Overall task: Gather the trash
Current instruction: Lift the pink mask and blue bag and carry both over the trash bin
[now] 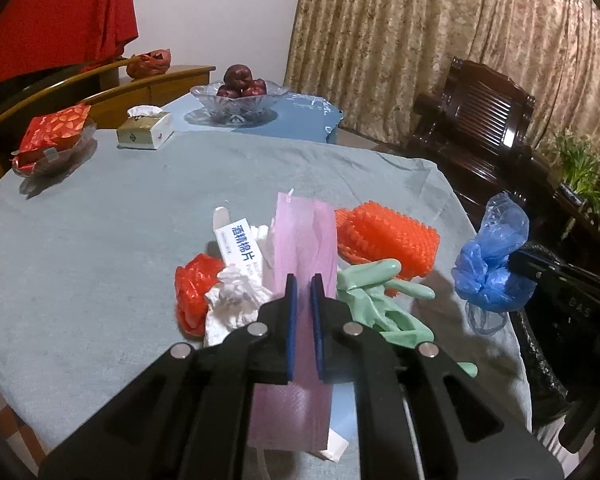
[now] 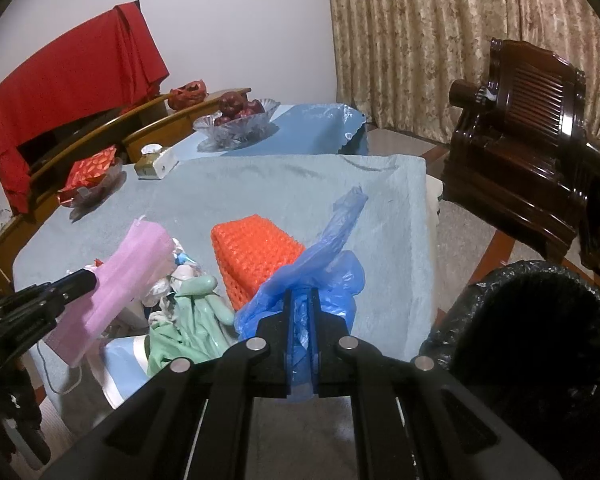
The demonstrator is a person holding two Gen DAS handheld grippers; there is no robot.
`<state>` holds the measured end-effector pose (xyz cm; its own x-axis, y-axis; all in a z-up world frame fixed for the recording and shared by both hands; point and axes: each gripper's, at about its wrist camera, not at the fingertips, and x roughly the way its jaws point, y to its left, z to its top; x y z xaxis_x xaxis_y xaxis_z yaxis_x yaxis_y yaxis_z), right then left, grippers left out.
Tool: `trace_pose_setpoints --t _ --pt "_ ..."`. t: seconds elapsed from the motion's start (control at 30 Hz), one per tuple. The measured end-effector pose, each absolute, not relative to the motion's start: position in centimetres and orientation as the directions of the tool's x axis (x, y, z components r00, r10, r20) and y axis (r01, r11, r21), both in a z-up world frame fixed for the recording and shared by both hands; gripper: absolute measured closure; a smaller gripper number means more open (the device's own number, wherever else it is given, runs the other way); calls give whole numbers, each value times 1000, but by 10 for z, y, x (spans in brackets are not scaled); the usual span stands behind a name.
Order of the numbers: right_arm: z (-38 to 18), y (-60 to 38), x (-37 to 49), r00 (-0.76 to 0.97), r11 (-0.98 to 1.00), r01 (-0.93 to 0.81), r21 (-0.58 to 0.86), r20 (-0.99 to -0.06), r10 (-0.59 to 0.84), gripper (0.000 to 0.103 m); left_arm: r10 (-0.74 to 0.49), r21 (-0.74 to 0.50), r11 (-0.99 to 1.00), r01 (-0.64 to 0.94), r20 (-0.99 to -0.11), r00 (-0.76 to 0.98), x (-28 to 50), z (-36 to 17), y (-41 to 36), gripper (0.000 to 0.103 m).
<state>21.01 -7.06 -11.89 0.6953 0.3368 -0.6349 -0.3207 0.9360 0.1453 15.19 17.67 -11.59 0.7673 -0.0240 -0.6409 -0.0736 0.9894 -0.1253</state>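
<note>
Two grippers: the left gripper [image 1: 304, 292] low in the centre of its own view, the right gripper [image 2: 303, 304] likewise in its view.

On the counter [image 1: 100, 248], the litter counts as follows:
- one pink face mask [image 1: 304, 240]
- one blue plastic bag [image 1: 492, 268], at the right
- one orange foam net sleeve [image 1: 388, 240]
- one red plastic bag [image 1: 194, 292]
- one white box of alcohol pads [image 1: 238, 248]
- one green rubber glove [image 1: 376, 300]; a second cannot be told
- one crumpled white tissue [image 1: 236, 300]

Farther up the frame: one tissue box [image 1: 146, 128], one glass fruit bowl [image 1: 240, 102], one red packet [image 1: 54, 132] at the left.

One black-lined trash bin [image 2: 540, 320], lower right.
</note>
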Motion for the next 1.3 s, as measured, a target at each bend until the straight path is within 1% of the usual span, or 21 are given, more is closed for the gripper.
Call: trace_pose_setpoints --t 0.07,0.17,0.3,0.77,1.07,1.3 --pt "-119 -71 210 696 935 -321 148 -633 339 97 -26 -121 990 -68 -641 767 150 -115 173 99" --pt "-118 -70 209 700 936 -321 146 -629 338 96 -39 -121 991 -49 -630 776 144 -111 166 101" --pt "-114 -73 206 709 937 -317 148 -619 338 96 -57 -125 992 -24 -605 794 133 -103 151 102" --pt "-88 -111 175 757 951 -281 129 -579 302 97 -135 -129 989 72 -596 792 126 -94 89 102" --pt "-66 -164 152 809 969 -213 127 -533 248 97 -244 -135 970 204 -584 774 137 -84 26 102" --pt "-77 -227 137 818 988 -84 127 -557 141 97 -352 -158 933 323 -587 729 153 -85 -39 102"
